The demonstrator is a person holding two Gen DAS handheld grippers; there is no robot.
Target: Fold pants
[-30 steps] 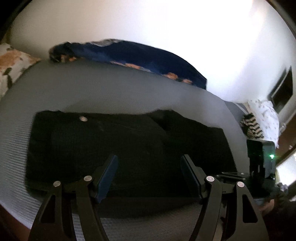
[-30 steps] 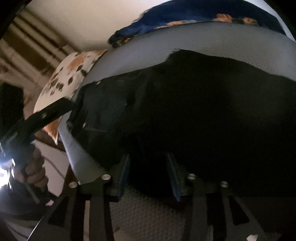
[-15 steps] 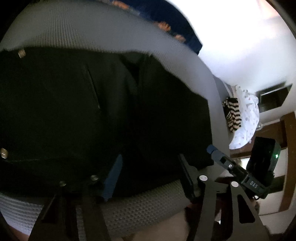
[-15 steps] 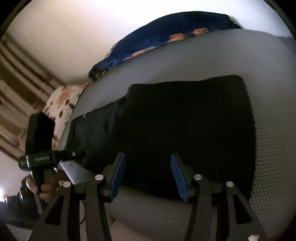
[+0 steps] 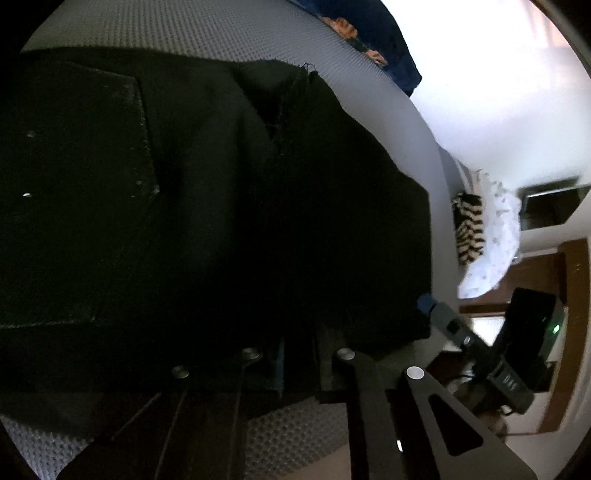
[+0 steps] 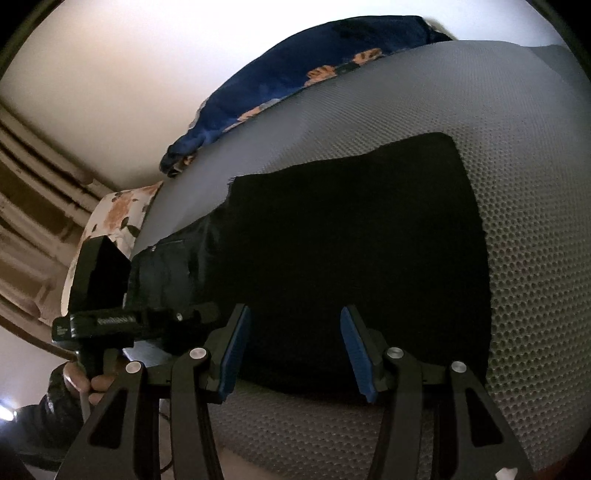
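Note:
Black pants (image 5: 221, 203) lie folded flat on a grey mesh mattress (image 5: 229, 33); a back pocket shows at the left. My left gripper (image 5: 299, 354) is shut on the near edge of the pants, its jaws almost together around the cloth. In the right wrist view the pants (image 6: 351, 240) lie as a dark rectangle on the mattress (image 6: 517, 184). My right gripper (image 6: 291, 350) is open and empty, its blue pads just above the near edge of the pants. The left gripper (image 6: 147, 321) shows at that view's left, at the pants' near edge.
A dark blue floral blanket (image 6: 295, 85) lies bunched at the far edge of the mattress. A floral pillow (image 6: 110, 221) is at the far left. A striped cloth (image 5: 469, 229) and a white cloth (image 5: 495, 240) lie off the mattress's right end.
My left gripper moved in low to the near edge of the pants and shut on it. My right gripper let go of the pants, opened wide and drew back.

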